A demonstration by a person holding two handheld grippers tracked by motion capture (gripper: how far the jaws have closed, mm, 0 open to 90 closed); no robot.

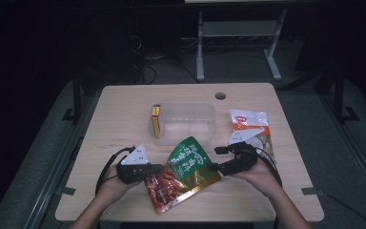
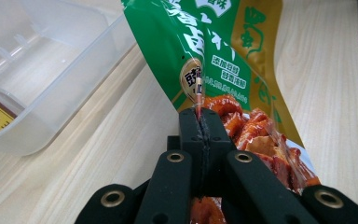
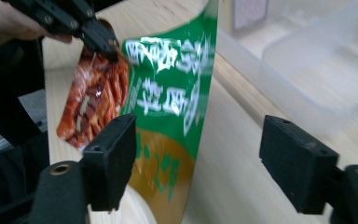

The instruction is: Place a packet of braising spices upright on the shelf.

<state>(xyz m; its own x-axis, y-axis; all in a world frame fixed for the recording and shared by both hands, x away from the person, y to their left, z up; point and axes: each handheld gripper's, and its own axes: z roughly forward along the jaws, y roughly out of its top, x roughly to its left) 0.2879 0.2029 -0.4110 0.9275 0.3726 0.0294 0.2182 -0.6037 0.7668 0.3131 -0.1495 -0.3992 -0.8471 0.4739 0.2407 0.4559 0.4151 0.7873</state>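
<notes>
A green and gold snack packet (image 1: 183,174) printed with red food pieces is lifted at a slant over the wooden table's (image 1: 124,109) front middle. My left gripper (image 1: 159,168) is shut on the packet's left edge; in the left gripper view the jaws (image 2: 200,114) pinch the foil (image 2: 214,51) tightly. My right gripper (image 1: 214,167) stands open at the packet's right edge. In the right gripper view the packet (image 3: 168,93) hangs between the spread jaws (image 3: 198,154), close to the left one, with no pad pressing on it. The left gripper (image 3: 105,44) shows at the packet's far corner.
A clear plastic container (image 1: 186,124) sits just behind the packet, with a yellow box (image 1: 156,121) against its left wall. A white and orange packet (image 1: 249,125) lies to the right of it. A round cable hole (image 1: 220,95) is near the table's far edge.
</notes>
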